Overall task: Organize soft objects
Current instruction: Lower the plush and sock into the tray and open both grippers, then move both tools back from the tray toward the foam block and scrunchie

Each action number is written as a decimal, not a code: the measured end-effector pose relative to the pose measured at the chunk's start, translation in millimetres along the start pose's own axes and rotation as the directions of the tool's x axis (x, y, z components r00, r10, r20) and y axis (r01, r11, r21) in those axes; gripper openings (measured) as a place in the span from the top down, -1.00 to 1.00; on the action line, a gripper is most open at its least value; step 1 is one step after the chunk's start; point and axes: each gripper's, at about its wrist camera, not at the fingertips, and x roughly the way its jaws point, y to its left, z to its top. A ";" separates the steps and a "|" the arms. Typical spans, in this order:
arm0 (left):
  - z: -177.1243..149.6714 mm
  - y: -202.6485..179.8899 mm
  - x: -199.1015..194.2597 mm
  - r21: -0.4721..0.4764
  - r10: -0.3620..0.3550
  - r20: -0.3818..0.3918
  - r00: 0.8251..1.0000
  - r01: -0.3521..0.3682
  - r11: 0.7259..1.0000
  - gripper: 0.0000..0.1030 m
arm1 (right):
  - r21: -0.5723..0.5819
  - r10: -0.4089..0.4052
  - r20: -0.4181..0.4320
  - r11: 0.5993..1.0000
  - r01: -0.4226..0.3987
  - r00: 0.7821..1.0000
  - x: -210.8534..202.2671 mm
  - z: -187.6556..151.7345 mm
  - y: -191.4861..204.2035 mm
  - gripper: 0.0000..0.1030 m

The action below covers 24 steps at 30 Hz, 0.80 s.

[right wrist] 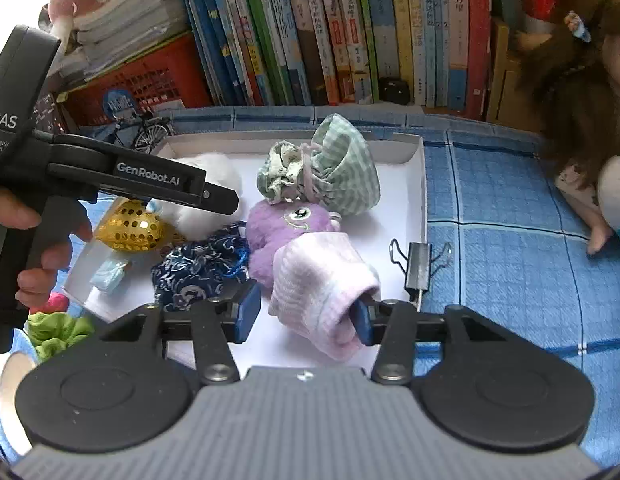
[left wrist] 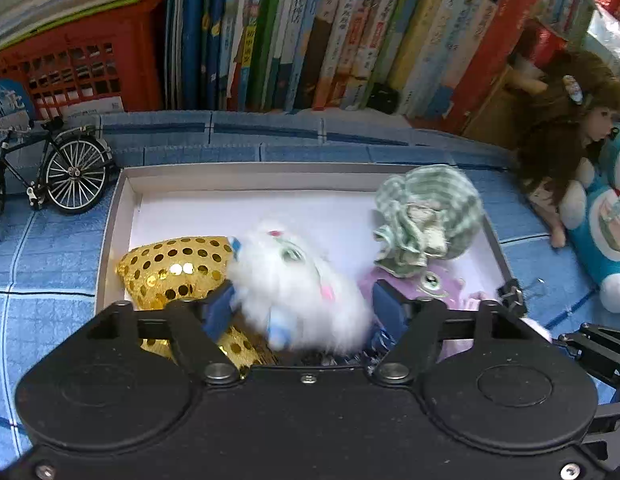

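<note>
A shallow white box (left wrist: 126,208) (right wrist: 417,200) holds several soft things: a gold sequin pouch (left wrist: 178,268), a green checked pouch (left wrist: 429,212) (right wrist: 341,172), a purple plush (right wrist: 286,224) and a navy patterned pouch (right wrist: 198,268). My left gripper (left wrist: 304,312) is open over the box. A blurred white fluffy toy (left wrist: 294,284) sits between its fingers, and the right pad stands clear of it. My right gripper (right wrist: 304,318) is open too. A pink sock (right wrist: 321,280) lies in the box between its fingers, its cuff draped on the right pad and a gap at the left pad.
The box lies on a blue checked cloth (right wrist: 509,240). A binder clip (right wrist: 417,264) sits at its right wall. Books (left wrist: 310,32) and an orange crate (left wrist: 82,68) line the back. Toy bicycle (left wrist: 66,176) at left, doll (left wrist: 569,128) and blue plush (left wrist: 605,220) at right. Green cloth (right wrist: 58,332) outside.
</note>
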 end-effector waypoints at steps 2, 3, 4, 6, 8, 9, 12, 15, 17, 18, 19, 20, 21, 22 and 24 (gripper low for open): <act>-2.9 -2.6 -10.2 0.008 -0.001 0.014 1.000 0.000 1.000 -0.45 | -0.001 0.006 0.015 1.000 -0.006 1.000 -9.9 -2.1 1.7 -0.34; -4.9 -3.8 -17.0 0.012 -0.001 0.022 1.000 0.001 1.000 -0.45 | -0.002 0.004 0.023 1.000 -0.004 1.000 -14.6 -3.2 3.1 -0.37; -6.8 -4.9 -22.9 0.016 -0.001 0.030 1.000 0.001 1.000 -0.46 | -0.004 0.000 0.036 1.000 0.000 0.999 -21.0 -4.7 5.1 -0.41; -12.6 -6.4 -37.8 0.019 -0.001 0.049 0.999 0.001 1.000 -0.48 | -0.011 -0.008 0.065 1.000 0.008 0.998 -34.5 -8.4 9.1 -0.46; -19.9 -7.7 -52.4 0.026 -0.005 0.065 0.998 0.003 1.000 -0.48 | -0.023 -0.015 0.096 1.000 0.018 0.995 -47.7 -12.1 12.7 -0.50; -25.3 -8.6 -61.9 0.034 -0.008 0.077 0.997 0.005 0.999 -0.49 | -0.031 -0.022 0.116 0.999 0.025 0.993 -55.9 -15.2 15.7 -0.53; -42.8 -10.8 -88.4 0.056 -0.010 0.112 0.994 0.004 0.998 -0.52 | -0.054 -0.035 0.170 0.998 0.045 0.985 -77.6 -24.5 24.9 -0.61; -62.8 -12.8 -113.5 0.081 -0.013 0.145 0.989 0.002 0.997 -0.53 | -0.083 -0.042 0.219 0.995 0.062 0.975 -98.6 -35.1 36.1 -0.64; -77.1 -14.3 -130.4 0.101 -0.022 0.168 0.985 0.005 0.995 -0.54 | -0.100 -0.048 0.252 0.992 0.075 0.967 -109.2 -41.6 44.1 -0.66; -83.4 -14.6 -136.6 0.108 -0.026 0.177 0.984 0.007 0.994 -0.56 | -0.111 -0.049 0.271 0.990 0.082 0.961 -115.3 -45.4 48.5 -0.68; -90.8 -14.7 -144.3 0.115 -0.029 0.188 0.982 0.008 0.993 -0.56 | -0.121 -0.049 0.287 0.989 0.087 0.957 -120.7 -48.9 52.6 -0.70; -97.6 -15.0 -150.5 0.119 -0.032 0.197 0.980 0.008 0.993 -0.56 | -0.131 -0.047 0.301 0.987 0.090 0.952 -125.3 -52.1 56.5 -0.70; -105.0 -14.0 -157.5 0.122 -0.037 0.207 0.978 0.011 0.992 -0.57 | -0.144 -0.045 0.313 0.985 0.094 0.949 -129.2 -55.2 60.4 -0.70; -110.3 -13.2 -162.5 0.124 -0.040 0.214 0.976 0.013 0.992 -0.57 | -0.156 -0.042 0.324 0.983 0.097 0.945 -132.9 -58.2 64.7 -0.70; -122.5 -12.0 -173.4 0.129 -0.043 0.234 0.971 0.013 0.992 -0.57 | -0.177 -0.034 0.338 0.979 0.099 0.940 -137.7 -62.8 72.2 -0.71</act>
